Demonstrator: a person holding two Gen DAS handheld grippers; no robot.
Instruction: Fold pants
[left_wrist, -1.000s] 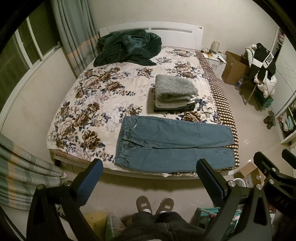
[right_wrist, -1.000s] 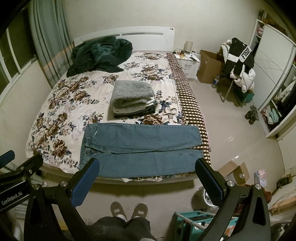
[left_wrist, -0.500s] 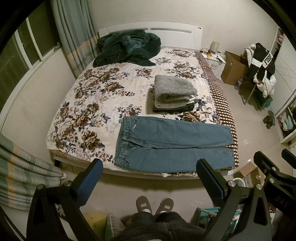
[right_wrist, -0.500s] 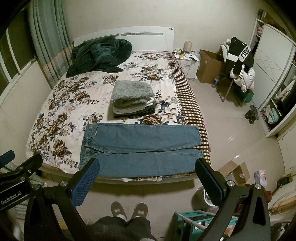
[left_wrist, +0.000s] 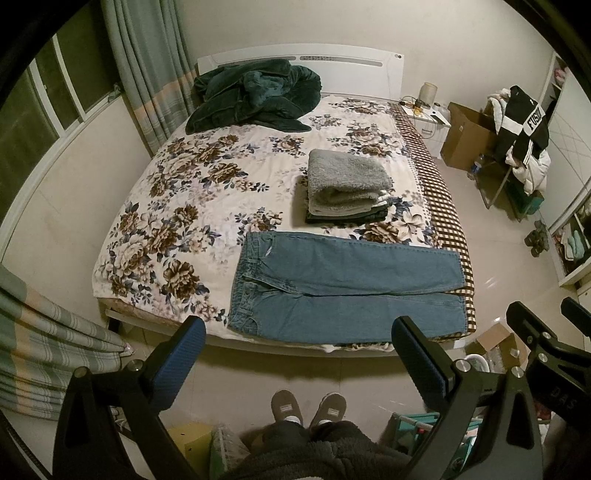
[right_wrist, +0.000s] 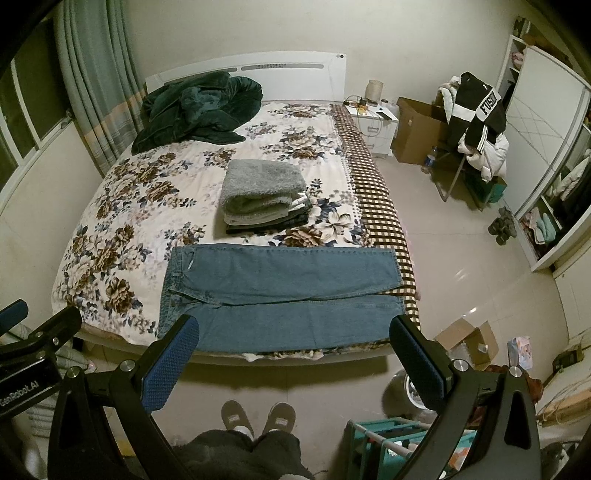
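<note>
Blue jeans (left_wrist: 343, 291) lie flat across the near edge of the bed, waistband to the left, legs to the right; they also show in the right wrist view (right_wrist: 280, 299). My left gripper (left_wrist: 299, 354) is open and empty, held high in front of the bed's near edge. My right gripper (right_wrist: 295, 350) is open and empty too, at about the same height and distance. Part of the right gripper shows at the right edge of the left wrist view (left_wrist: 546, 343).
The bed (left_wrist: 177, 206) has a floral cover. A stack of folded clothes topped by a grey fleece (left_wrist: 347, 184) lies behind the jeans. A dark green blanket (left_wrist: 255, 96) is heaped at the headboard. A cardboard box (right_wrist: 465, 343) and a teal rack (right_wrist: 388, 443) stand on the floor at right.
Nearly nothing. Both views have shifted a touch; the jeans and both open grippers are as before.
</note>
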